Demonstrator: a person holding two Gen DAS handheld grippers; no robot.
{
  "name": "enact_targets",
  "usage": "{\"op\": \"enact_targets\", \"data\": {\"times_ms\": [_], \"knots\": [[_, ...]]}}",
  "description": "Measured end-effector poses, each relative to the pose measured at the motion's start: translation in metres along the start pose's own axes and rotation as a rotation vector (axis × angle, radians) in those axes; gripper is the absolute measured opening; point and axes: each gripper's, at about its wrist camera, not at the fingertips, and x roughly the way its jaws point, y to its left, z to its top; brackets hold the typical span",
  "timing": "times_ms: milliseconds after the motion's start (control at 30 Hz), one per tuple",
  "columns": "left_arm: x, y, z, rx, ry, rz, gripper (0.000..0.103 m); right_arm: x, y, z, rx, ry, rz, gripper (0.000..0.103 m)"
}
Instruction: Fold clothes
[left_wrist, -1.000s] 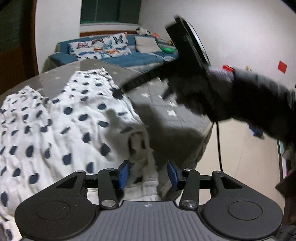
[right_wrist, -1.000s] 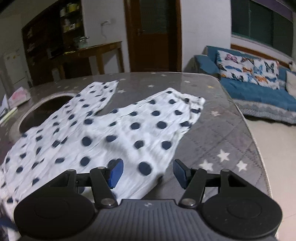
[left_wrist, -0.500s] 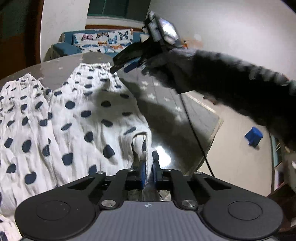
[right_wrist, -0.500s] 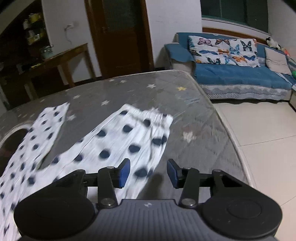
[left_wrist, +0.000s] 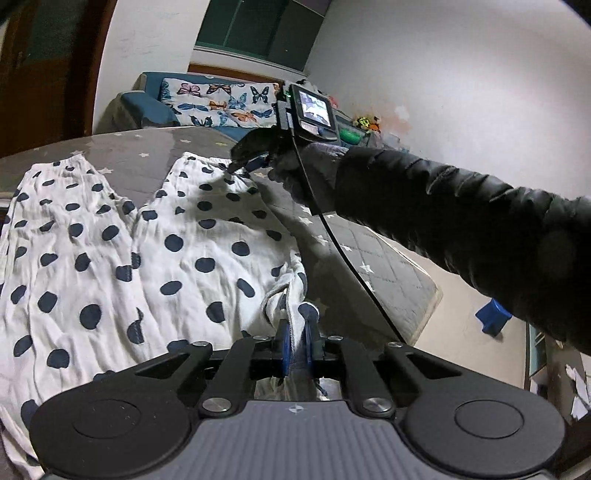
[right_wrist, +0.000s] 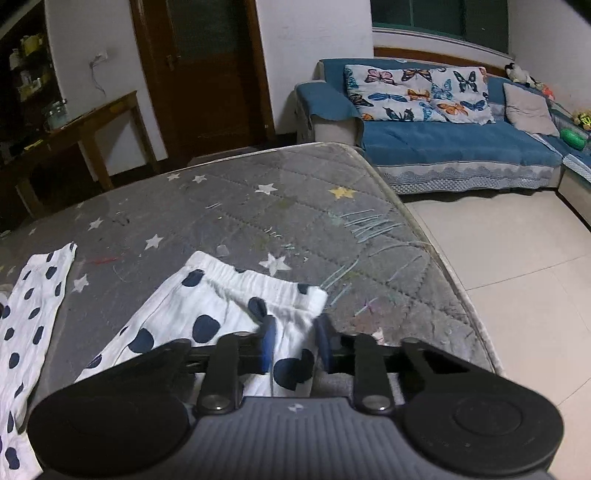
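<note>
White trousers with dark blue dots (left_wrist: 155, 258) lie spread flat on a grey star-quilted mattress (left_wrist: 369, 258), their two legs running away toward a blue sofa (left_wrist: 155, 107) by the far wall. At the near right edge of the cloth, the left gripper (left_wrist: 294, 345) points down at a slant, and its blue pads are pressed together on a bunched fold of the trousers' waist, which rises off the mattress between them. Further right, a black sleeve (left_wrist: 461, 225) reaches across from the right side, stretched out over the mattress edge, with a gloved hand (left_wrist: 295, 170) carrying the right gripper (left_wrist: 236, 168) down to the far cuff of the right-hand leg. From that gripper's own camera, the right gripper (right_wrist: 293, 341) tilts steeply down, and its jaws have just been closing with the elastic hem of the trousers (right_wrist: 236, 310) between them; the blur makes it hard to tell whether the pads already press the cloth.
</note>
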Motion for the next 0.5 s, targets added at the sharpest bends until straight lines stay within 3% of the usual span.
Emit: {"op": "enact_targets", "data": {"times_ms": [100, 300, 500], "knots": [[-0.006, 0.005, 0.001, -0.009, -0.018, 0.007, 0.009, -0.009, -0.002, 0.003, 0.015, -0.017, -0.020, 0.005], [-0.033, 0.014, 0.000, -0.033, -0.080, 0.021, 0.009, -0.041, -0.002, 0.021, 0.062, -0.072, -0.011, 0.003], [-0.068, 0.030, -0.005, -0.083, -0.150, 0.041, 0.008, -0.068, 0.032, 0.052, 0.056, -0.132, 0.028, 0.001]]}}
